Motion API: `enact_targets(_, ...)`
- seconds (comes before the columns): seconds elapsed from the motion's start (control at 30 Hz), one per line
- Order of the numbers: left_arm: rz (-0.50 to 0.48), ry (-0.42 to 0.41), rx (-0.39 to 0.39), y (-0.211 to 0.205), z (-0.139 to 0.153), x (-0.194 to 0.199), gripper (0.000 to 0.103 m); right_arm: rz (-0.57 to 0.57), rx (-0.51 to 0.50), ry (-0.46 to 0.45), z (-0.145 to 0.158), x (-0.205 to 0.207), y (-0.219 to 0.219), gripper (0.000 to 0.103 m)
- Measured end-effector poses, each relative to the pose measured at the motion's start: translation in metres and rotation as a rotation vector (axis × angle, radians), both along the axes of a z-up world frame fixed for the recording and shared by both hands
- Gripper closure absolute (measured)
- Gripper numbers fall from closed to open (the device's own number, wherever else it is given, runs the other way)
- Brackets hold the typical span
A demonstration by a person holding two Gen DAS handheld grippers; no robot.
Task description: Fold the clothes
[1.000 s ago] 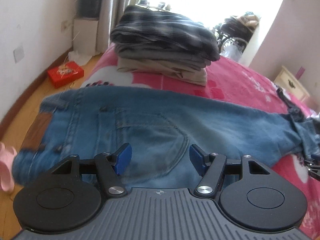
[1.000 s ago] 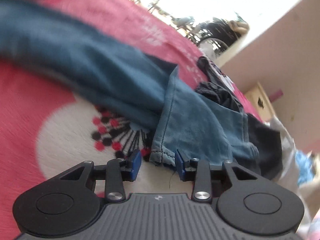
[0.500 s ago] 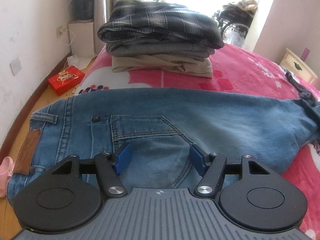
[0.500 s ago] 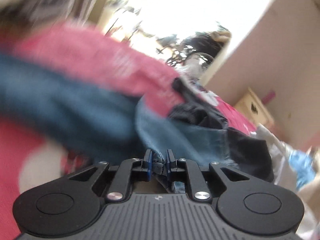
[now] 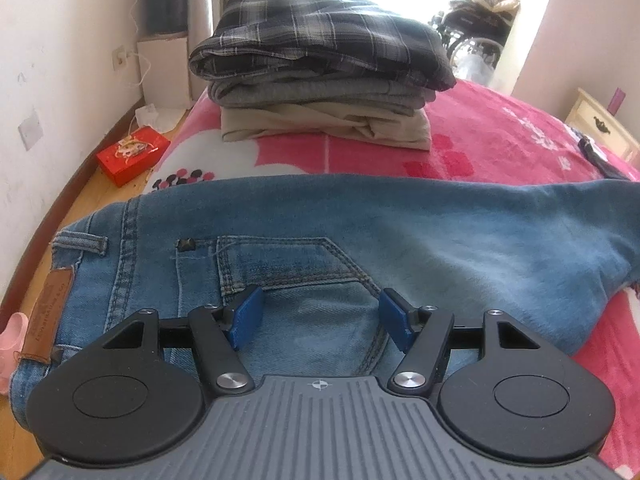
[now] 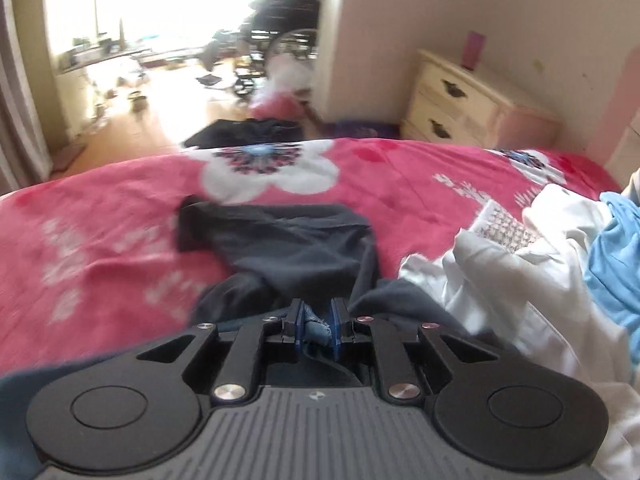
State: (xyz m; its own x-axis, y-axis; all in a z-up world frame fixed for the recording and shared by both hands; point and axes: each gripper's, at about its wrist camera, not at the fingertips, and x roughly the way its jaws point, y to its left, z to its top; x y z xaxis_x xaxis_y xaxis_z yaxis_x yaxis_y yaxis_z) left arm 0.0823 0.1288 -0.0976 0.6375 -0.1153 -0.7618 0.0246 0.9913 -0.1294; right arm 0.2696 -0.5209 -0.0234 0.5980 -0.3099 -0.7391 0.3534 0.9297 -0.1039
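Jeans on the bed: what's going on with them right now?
A person with a gripper in each hand is folding the jeans spread on the pink bedspread. The right gripper has clamped a bunch of denim, its jaws having just been closing on it. The left gripper hangs open over the back pocket, gripping nothing. A stack of folded clothes sits behind.
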Motion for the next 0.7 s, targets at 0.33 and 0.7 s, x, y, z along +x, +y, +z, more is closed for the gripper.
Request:
enact_targets(0.33, -0.012, -0.006, 0.009, -0.001, -0.003, 0.000, 0.037, -0.169, 0.246, -0.212, 0.004, -0.059, -0.018, 0.074)
enact_targets(0.7, -0.024, -0.013, 0.003, -0.001, -0.005, 0.000, 0.033, -0.378, 0.667, -0.135, -0.071, -0.125, -0.043, 0.074)
